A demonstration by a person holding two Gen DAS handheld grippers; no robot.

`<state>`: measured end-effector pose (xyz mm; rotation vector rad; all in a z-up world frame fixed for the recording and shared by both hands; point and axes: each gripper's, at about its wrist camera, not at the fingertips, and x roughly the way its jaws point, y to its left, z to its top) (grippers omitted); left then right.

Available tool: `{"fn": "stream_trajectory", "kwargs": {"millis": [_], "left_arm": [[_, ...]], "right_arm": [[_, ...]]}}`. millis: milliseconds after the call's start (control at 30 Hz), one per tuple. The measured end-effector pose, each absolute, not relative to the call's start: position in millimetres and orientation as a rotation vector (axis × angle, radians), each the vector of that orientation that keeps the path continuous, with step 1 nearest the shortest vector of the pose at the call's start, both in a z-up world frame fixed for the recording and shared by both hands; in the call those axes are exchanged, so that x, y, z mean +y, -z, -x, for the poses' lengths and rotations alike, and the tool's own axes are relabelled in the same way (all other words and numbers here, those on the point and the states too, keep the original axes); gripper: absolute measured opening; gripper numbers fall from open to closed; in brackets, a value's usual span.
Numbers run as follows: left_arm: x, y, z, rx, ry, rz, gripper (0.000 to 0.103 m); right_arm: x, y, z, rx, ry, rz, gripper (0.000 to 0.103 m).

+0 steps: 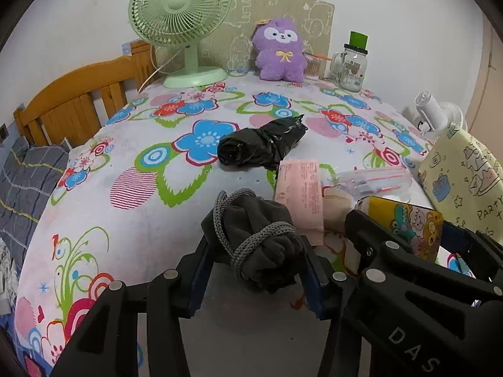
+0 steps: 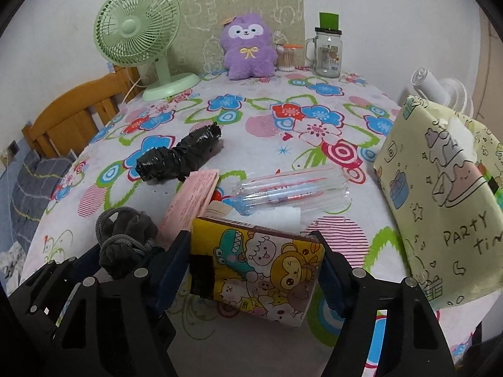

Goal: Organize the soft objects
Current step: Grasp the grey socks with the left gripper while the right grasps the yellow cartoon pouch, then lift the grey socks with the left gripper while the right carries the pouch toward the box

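Both tools are loaded at the near edge of the worktop (image 2: 283, 163), which is covered in a flowered cloth. The left tool (image 1: 254, 251) pinches a dark grey cloth bundle (image 1: 261, 238) tied round with grey cord, its long axis running roughly forward along the fingers, so the knotted end faces the camera. The right tool (image 2: 254, 270) is pressed onto a yellow cartoon-printed packet (image 2: 261, 267), gripped across its width, with the packet lying flat between the jaws. The two tools sit just beside each other, left bundle touching or nearly touching the pink paper sheet (image 2: 191, 201) that lies between them. The pale green "PARTY" bag (image 2: 440, 194) stands at the right edge of the worktop, close to the right tool and well apart from the left; if that bag is where the soft things go, the right hand looks nearer and would swing right, while the left would have to cross over. Further out lie a black plastic roll (image 2: 179, 157), its long axis slanting away to the right, and a clear air-cushion wrap (image 2: 292, 185); a purple plush toy (image 2: 246, 47) sits at the far edge between a green fan (image 2: 138, 31) and a glass jar (image 2: 327, 53)
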<state>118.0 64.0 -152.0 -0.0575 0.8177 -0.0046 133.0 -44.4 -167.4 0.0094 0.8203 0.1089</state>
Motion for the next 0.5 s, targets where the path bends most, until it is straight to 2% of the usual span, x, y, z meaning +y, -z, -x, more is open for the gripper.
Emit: {"fn": "stream_trajectory", "kwargs": {"millis": [500], "left_arm": [[51.0,126.5,-104.1,0.761,0.013,0.066,0.051]], "right_arm": [[-58.1,141.4,-115.5,0.755,-0.106,-0.034,0.076]]}}
